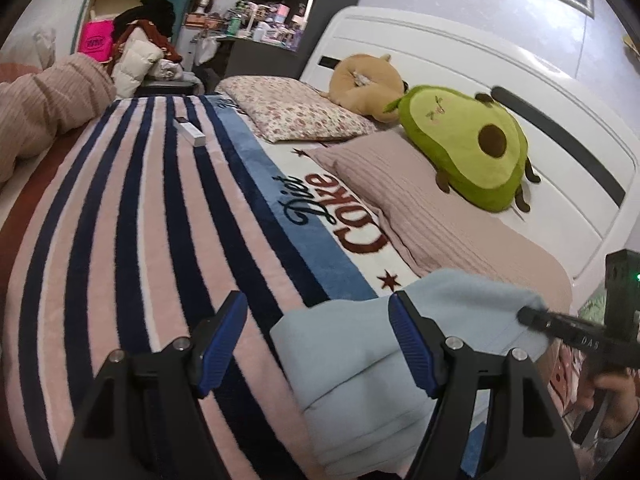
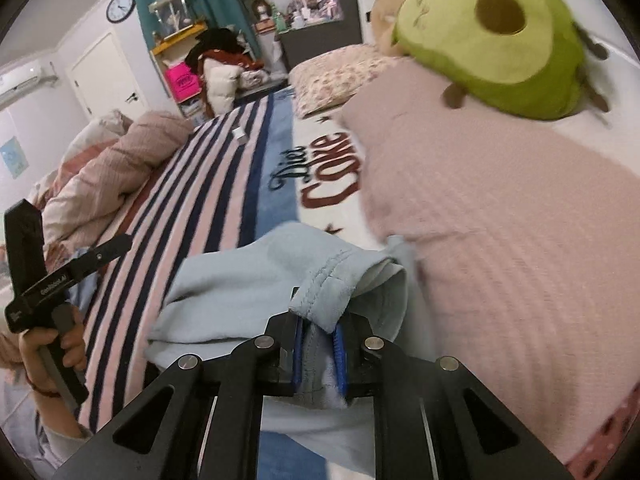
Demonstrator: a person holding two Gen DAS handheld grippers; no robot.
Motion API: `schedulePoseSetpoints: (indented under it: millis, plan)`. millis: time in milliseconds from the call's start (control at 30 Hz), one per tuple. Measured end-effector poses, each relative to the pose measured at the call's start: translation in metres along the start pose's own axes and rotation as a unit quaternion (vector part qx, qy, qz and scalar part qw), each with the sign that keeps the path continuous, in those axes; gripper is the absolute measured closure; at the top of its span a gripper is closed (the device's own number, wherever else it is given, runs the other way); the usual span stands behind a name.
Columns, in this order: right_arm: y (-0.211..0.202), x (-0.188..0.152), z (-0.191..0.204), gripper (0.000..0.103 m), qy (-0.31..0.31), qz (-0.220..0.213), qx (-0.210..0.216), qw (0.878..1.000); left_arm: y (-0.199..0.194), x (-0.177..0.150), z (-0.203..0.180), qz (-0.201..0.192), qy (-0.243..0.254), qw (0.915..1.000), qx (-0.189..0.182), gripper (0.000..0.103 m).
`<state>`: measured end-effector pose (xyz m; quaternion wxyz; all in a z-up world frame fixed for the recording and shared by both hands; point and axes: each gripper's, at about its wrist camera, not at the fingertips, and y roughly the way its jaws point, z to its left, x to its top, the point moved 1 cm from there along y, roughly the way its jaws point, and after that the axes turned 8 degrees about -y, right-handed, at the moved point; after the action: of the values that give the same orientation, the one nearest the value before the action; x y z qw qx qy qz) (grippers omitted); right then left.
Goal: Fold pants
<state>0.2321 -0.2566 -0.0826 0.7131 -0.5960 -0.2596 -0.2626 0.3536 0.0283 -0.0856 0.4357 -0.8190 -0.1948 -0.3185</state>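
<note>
Light blue pants (image 1: 352, 364) lie in a heap on the striped blanket (image 1: 132, 240) of the bed. My left gripper (image 1: 316, 340) is open just above the blanket, its right finger over the near edge of the pants and nothing pinched. In the right wrist view, my right gripper (image 2: 318, 350) is shut on a hemmed edge of the pants (image 2: 248, 292), lifting the cloth off the bed. The right gripper also shows at the right edge of the left wrist view (image 1: 560, 324), held by a hand, its tips against the pants.
A pink pillow (image 2: 500, 220) lies right of the pants, with a green avocado plush (image 1: 464, 148), a tan plush (image 1: 368, 84) and a floral pillow (image 1: 296, 112) toward the white headboard (image 1: 520, 80). A small white box (image 1: 189, 132) rests on the blanket. A bunched pink duvet (image 2: 108, 176) sits at left.
</note>
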Motion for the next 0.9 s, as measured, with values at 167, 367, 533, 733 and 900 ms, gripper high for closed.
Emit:
schedulePoseSetpoints:
  millis: [167, 367, 533, 733, 900]
  plan:
    - [0.002, -0.021, -0.010, 0.095, -0.025, 0.029, -0.058, 0.998, 0.015, -0.006, -0.009, 0.026, 0.017, 0.9995, -0.002, 0.033]
    - [0.017, -0.043, -0.027, 0.081, 0.004, 0.062, -0.058, 0.996, 0.029, -0.013, -0.012, 0.050, 0.021, 0.9985, 0.005, 0.033]
    - [0.005, -0.038, -0.035, 0.051, 0.009, 0.036, -0.073, 0.997, 0.040, -0.017, -0.006, 0.067, 0.005, 0.9977, 0.009, 0.033]
    - [0.021, -0.020, -0.048, 0.051, 0.032, 0.043, -0.025, 0.998, 0.058, -0.025, -0.004, 0.094, -0.004, 0.9955, 0.012, 0.033]
    - [0.037, -0.019, -0.031, 0.056, 0.015, 0.047, 0.027, 0.998, 0.066, -0.029, -0.006, 0.103, 0.000, 0.9945, 0.018, 0.033]
